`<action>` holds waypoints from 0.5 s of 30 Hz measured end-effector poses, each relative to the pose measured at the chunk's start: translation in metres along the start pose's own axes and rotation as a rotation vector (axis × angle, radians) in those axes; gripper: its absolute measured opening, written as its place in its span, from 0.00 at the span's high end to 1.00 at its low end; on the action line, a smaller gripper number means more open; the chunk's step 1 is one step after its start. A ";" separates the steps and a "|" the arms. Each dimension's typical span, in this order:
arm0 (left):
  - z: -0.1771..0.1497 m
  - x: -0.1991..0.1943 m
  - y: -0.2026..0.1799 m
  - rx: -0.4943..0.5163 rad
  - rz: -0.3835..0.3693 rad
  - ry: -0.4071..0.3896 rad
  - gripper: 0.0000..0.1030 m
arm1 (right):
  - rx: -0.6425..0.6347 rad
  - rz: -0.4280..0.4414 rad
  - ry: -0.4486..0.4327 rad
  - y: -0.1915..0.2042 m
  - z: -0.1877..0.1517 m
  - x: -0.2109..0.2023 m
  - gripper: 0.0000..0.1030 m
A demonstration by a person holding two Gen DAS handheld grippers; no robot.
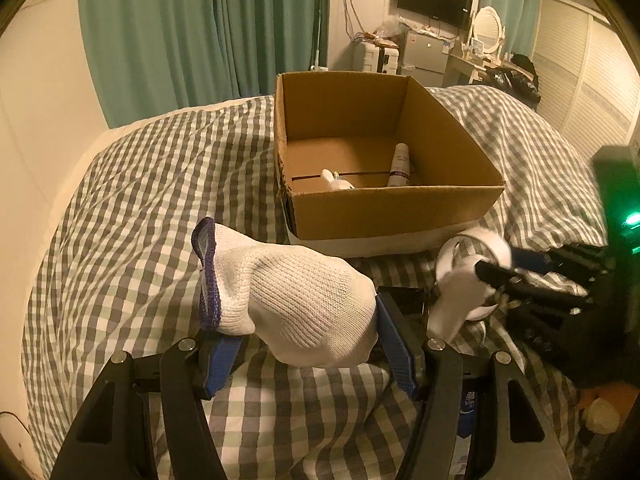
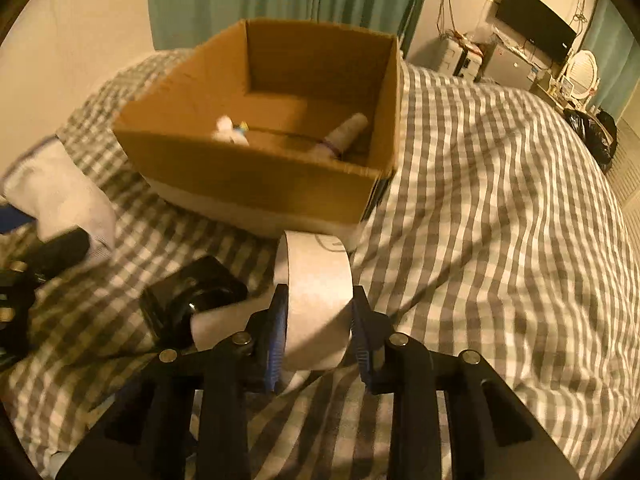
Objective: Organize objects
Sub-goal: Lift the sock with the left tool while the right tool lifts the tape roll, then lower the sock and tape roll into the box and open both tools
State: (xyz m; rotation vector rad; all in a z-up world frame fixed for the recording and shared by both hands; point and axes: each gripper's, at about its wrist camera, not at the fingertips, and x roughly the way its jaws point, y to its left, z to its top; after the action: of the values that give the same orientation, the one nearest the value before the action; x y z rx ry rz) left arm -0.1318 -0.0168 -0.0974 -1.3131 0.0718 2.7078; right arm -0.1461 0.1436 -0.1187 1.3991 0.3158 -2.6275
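Observation:
My left gripper [image 1: 310, 350] is shut on a white sock [image 1: 296, 292] with a purple cuff, held just above the checked bedspread [image 1: 140, 208]. The same sock [image 2: 60, 196] shows blurred at the left of the right wrist view. My right gripper [image 2: 319, 300] is shut on a roll of white tape [image 2: 316, 276], its blue pads pressing both flat sides. From the left wrist view that gripper [image 1: 494, 276] and the tape roll [image 1: 472, 246] sit low at the right. An open cardboard box [image 1: 392, 212] stands just beyond both grippers.
Inside the box [image 2: 248, 176] lie a slim bottle [image 1: 400, 164] and a small white toy [image 1: 335, 182]. A black object [image 2: 192, 296] lies on the bed between the grippers, with a white piece [image 2: 218, 322] beside it. Curtains, a wall television and a dresser stand far behind.

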 end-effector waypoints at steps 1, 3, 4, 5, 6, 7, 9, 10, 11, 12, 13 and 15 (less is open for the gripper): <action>0.000 -0.001 0.001 -0.001 -0.001 -0.001 0.36 | -0.010 0.007 -0.018 0.000 0.001 -0.006 0.72; 0.001 -0.002 0.001 -0.003 -0.001 -0.004 0.36 | -0.024 0.011 -0.061 0.000 0.004 -0.020 0.72; 0.001 -0.003 0.001 -0.003 -0.002 -0.006 0.36 | -0.033 0.012 -0.077 0.001 0.007 -0.026 0.72; 0.002 -0.004 0.000 -0.002 -0.002 -0.008 0.36 | -0.044 0.008 -0.094 0.002 0.009 -0.033 0.72; 0.002 -0.005 0.000 0.000 -0.003 -0.011 0.36 | -0.055 -0.002 -0.108 0.002 0.012 -0.039 0.72; 0.003 -0.007 -0.001 0.001 -0.003 -0.013 0.36 | -0.065 -0.007 -0.117 0.003 0.014 -0.044 0.72; 0.004 -0.010 -0.002 0.002 -0.005 -0.018 0.36 | -0.070 0.010 -0.139 0.003 0.020 -0.055 0.72; 0.005 -0.011 -0.002 0.004 -0.006 -0.021 0.36 | -0.066 0.025 -0.150 0.003 0.022 -0.061 0.72; 0.006 -0.013 -0.003 0.007 -0.005 -0.025 0.36 | -0.056 0.048 -0.164 0.001 0.025 -0.066 0.72; 0.008 -0.016 -0.004 0.010 -0.005 -0.031 0.36 | -0.050 0.064 -0.178 0.000 0.028 -0.072 0.72; 0.010 -0.018 -0.004 0.012 -0.003 -0.036 0.36 | -0.050 0.066 -0.191 -0.001 0.029 -0.078 0.72; 0.013 -0.022 -0.006 0.015 -0.002 -0.044 0.36 | -0.061 0.051 -0.211 0.001 0.036 -0.087 0.72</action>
State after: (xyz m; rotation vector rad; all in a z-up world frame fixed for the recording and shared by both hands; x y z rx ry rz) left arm -0.1283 -0.0121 -0.0720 -1.2485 0.0857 2.7276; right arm -0.1259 0.1362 -0.0271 1.0852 0.3258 -2.6687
